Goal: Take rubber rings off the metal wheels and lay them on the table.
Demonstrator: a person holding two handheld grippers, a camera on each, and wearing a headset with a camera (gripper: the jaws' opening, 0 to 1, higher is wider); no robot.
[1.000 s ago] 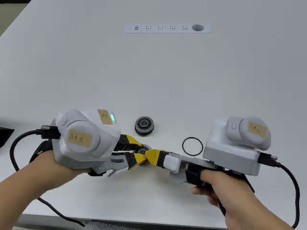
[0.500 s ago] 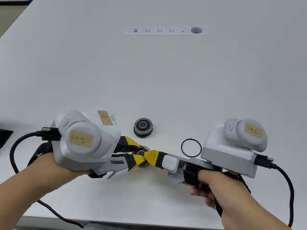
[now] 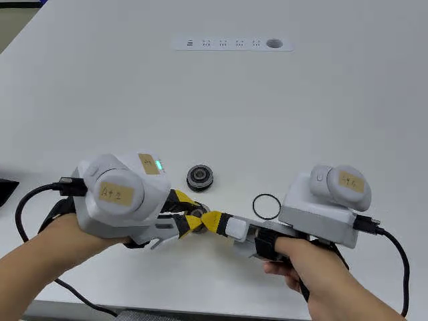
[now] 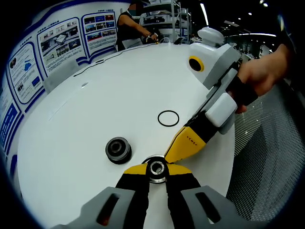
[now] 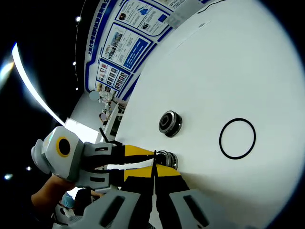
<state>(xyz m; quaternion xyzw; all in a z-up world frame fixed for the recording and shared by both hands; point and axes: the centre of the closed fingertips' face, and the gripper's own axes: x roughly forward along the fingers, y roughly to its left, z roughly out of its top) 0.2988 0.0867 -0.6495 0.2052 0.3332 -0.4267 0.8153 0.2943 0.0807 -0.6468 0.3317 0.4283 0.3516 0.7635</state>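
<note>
Hardly anything has shifted: both tongs stay met low over the surface [image 3: 301, 100]. Left tongs [image 3: 189, 221] are clamped on a wheel [image 4: 156, 169], held between the tips. Right tongs [image 5: 154, 161] are pressed together, tips touching that wheel's edge; whether they nip its rubber I cannot tell. One loose ring [image 3: 267, 205] lies just beyond the right tongs, a second wheel [image 3: 200, 176] beyond the left. Best, I'd judge, to keep the left grip firm and peel sideways gently, lest the wheel pop free.
</note>
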